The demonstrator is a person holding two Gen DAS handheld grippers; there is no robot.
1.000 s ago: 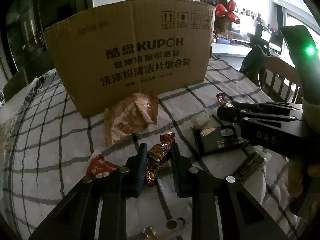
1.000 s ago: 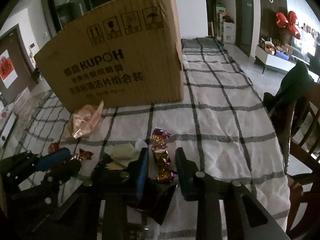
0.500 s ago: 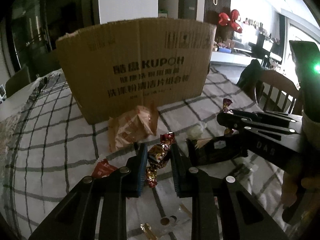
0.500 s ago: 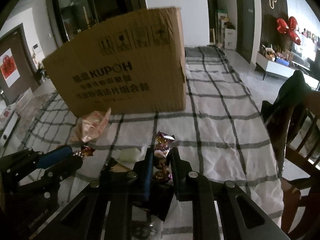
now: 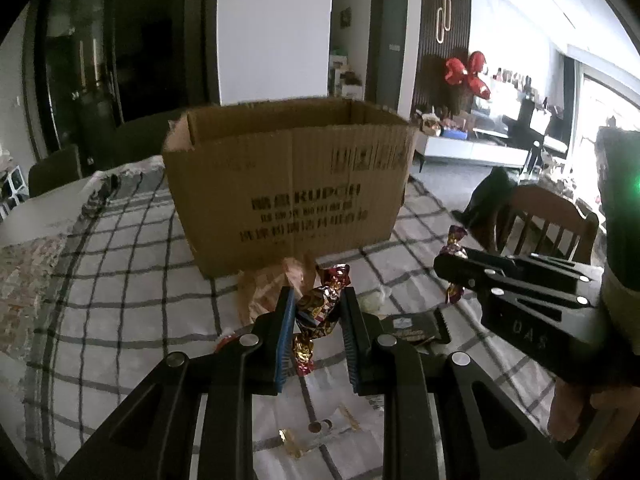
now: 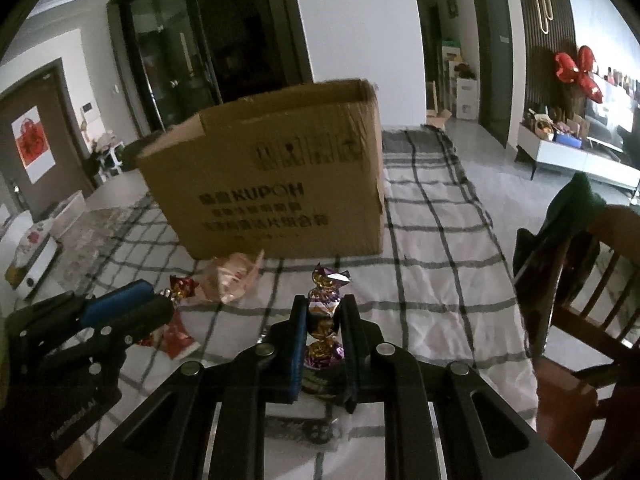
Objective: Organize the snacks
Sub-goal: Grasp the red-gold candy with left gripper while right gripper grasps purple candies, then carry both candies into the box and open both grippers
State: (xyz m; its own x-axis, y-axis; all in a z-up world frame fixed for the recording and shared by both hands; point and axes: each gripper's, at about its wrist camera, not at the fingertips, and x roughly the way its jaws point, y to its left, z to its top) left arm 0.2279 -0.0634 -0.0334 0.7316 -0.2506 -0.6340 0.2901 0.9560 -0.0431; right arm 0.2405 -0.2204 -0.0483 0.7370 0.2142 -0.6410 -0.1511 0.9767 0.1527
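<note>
My left gripper (image 5: 317,300) is shut on a red-and-gold wrapped candy (image 5: 320,308), held above the checked tablecloth. My right gripper (image 6: 323,307) is shut on a purple-and-gold wrapped candy (image 6: 326,300). That right gripper (image 5: 450,270) also shows in the left wrist view, to the right, its purple candy (image 5: 456,240) sticking up. In the right wrist view the left gripper (image 6: 156,300) comes in from the left with its red candy (image 6: 180,286). An open brown cardboard box (image 5: 286,192) stands upright behind both, its rim about level with the cameras.
On the cloth lie an orange snack bag (image 6: 232,276), a dark chocolate packet (image 5: 416,326), a red packet (image 6: 176,338), a pale sweet (image 5: 370,300) and small gold candies (image 5: 316,426). A wooden chair (image 6: 580,304) stands at the table's right edge.
Both grippers have risen off the tablecloth with their candies; the right one closed on the purple candy. The box's open top has come into view.
</note>
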